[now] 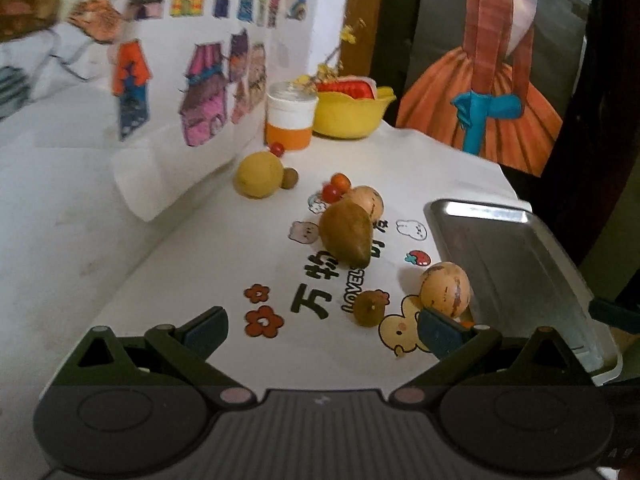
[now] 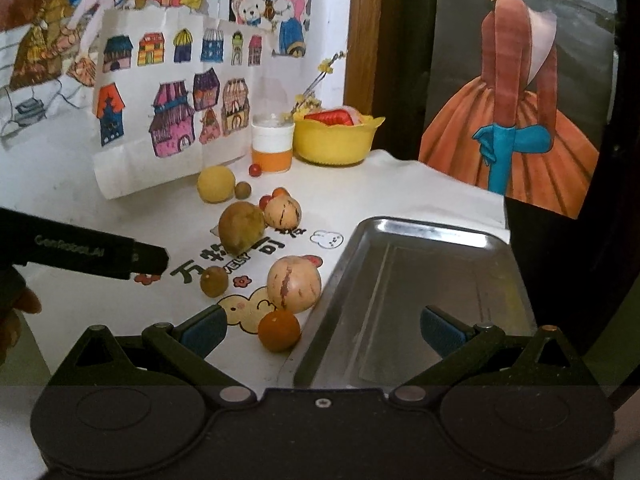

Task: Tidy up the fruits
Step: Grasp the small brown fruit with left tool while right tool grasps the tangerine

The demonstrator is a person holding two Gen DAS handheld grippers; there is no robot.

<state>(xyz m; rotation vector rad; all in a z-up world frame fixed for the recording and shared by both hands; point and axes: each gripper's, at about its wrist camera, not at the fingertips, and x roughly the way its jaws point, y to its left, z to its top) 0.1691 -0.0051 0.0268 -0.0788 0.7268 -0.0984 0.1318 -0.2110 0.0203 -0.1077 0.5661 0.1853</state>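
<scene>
Several fruits lie on the white table: a striped tan melon (image 2: 294, 284) (image 1: 445, 289), a small orange (image 2: 279, 330), a small brown fruit (image 2: 214, 281) (image 1: 369, 308), a large brown fruit (image 2: 241, 227) (image 1: 346, 236), a second striped fruit (image 2: 283, 211) (image 1: 367, 201) and a yellow ball-shaped fruit (image 2: 216, 184) (image 1: 258, 175). A bare steel tray (image 2: 460, 248) (image 1: 512, 264) lies to their right. My right gripper (image 2: 322, 330) stands open above the tray's near-left rim, next to the orange. My left gripper (image 1: 320, 330) is open, low over the table, its right finger by the melon.
A yellow bowl (image 2: 334, 142) holding red items and a white-and-orange jar (image 2: 271, 146) stand at the back. Small red berries (image 2: 254, 169) lie near them. A curled drawing of houses (image 2: 168, 120) leans on the wall. A person's hand (image 2: 16, 308) holds the left gripper's body.
</scene>
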